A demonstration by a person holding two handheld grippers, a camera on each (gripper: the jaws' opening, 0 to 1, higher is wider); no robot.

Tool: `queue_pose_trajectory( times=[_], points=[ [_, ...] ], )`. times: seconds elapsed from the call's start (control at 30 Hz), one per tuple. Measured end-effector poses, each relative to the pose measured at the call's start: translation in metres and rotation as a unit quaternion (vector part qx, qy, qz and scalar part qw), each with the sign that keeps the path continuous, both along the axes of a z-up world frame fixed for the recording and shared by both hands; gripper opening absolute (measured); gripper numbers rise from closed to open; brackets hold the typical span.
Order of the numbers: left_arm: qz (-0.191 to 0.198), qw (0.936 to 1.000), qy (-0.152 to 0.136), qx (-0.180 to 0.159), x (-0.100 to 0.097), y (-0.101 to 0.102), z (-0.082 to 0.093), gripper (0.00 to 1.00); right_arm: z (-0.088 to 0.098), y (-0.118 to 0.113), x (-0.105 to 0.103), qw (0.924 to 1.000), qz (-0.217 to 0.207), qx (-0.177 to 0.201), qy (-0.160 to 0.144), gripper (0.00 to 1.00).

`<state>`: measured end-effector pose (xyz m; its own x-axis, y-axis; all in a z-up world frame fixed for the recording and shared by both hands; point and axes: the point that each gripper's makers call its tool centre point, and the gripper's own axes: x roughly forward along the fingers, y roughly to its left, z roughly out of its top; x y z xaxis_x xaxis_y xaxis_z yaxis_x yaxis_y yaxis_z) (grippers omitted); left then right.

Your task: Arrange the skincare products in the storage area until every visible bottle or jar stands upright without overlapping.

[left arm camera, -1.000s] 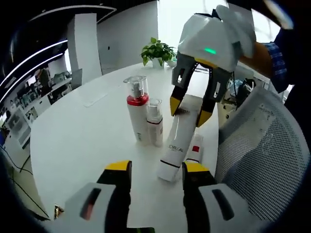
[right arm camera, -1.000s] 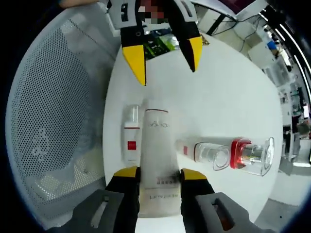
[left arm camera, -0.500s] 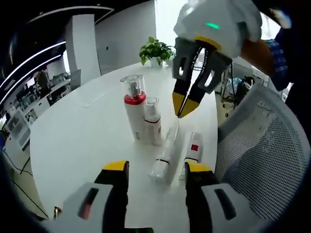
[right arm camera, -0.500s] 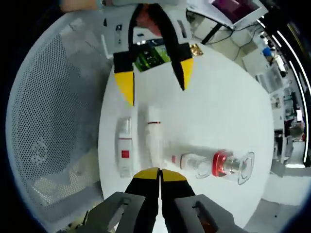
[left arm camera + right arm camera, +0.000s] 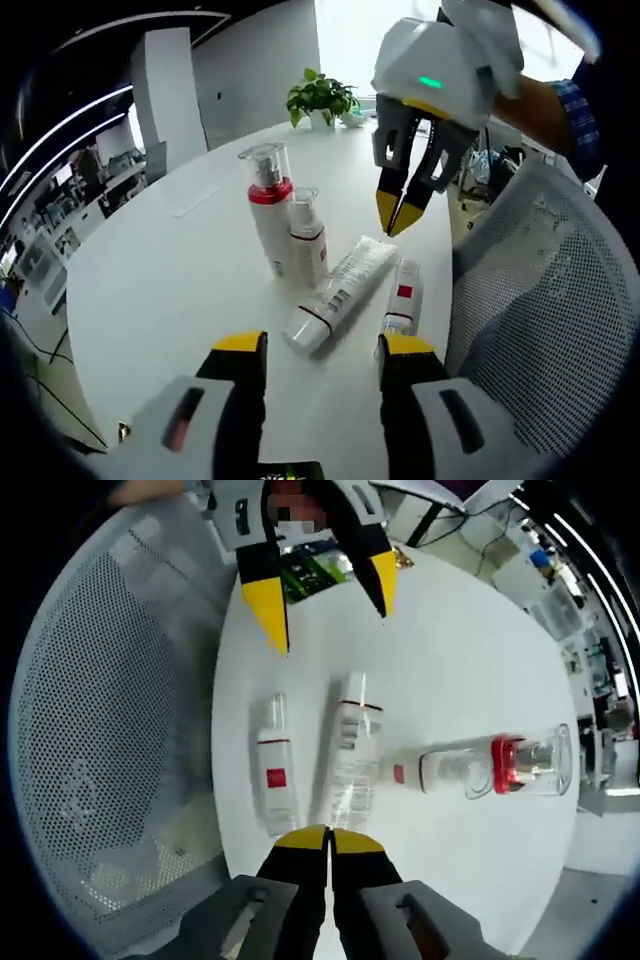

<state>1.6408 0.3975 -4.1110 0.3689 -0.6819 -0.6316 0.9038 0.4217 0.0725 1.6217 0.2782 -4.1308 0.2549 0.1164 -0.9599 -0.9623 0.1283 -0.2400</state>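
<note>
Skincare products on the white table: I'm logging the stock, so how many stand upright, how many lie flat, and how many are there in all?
Standing upright: 2, the tall red-collared pump bottle and the smaller pump bottle beside it.
Lying flat: 2, the white tube and the small red-labelled bottle.
Total: 4.

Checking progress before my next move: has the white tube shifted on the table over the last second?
Yes. The white tube has rolled and swung: its cap end now points nearer the two upright pump bottles, and the closed right gripper hangs above it.
</note>
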Motion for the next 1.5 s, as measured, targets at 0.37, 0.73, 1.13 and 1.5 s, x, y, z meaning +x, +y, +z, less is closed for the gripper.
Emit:
queue_pose_trajectory(
  times=[0.37, 0.73, 1.13, 1.5],
  points=[
    [0.019, 0.9998, -0.005, 0.0, 0.007, 0.009, 0.003, 0.37, -0.019, 0.003, 0.014, 0.9973, -0.03, 0.065, 0.015, 0.14],
    [0.032, 0.9993, -0.016, 0.004, 0.012, 0.015, 0.006, 0.36, -0.038, 0.014, 0.024, 0.9889, -0.069, 0.124, 0.042, 0.31],
    [0.032, 0.9993, -0.016, 0.011, 0.012, 0.016, 0.004, 0.36, -0.068, 0.004, 0.022, 0.9931, -0.062, 0.071, 0.07, 0.31],
    [0.028, 0.9992, -0.017, 0.022, 0.011, 0.017, 0.0, 0.35, -0.057, 0.003, 0.019, 0.9958, -0.048, 0.053, 0.058, 0.27]
  ],
)
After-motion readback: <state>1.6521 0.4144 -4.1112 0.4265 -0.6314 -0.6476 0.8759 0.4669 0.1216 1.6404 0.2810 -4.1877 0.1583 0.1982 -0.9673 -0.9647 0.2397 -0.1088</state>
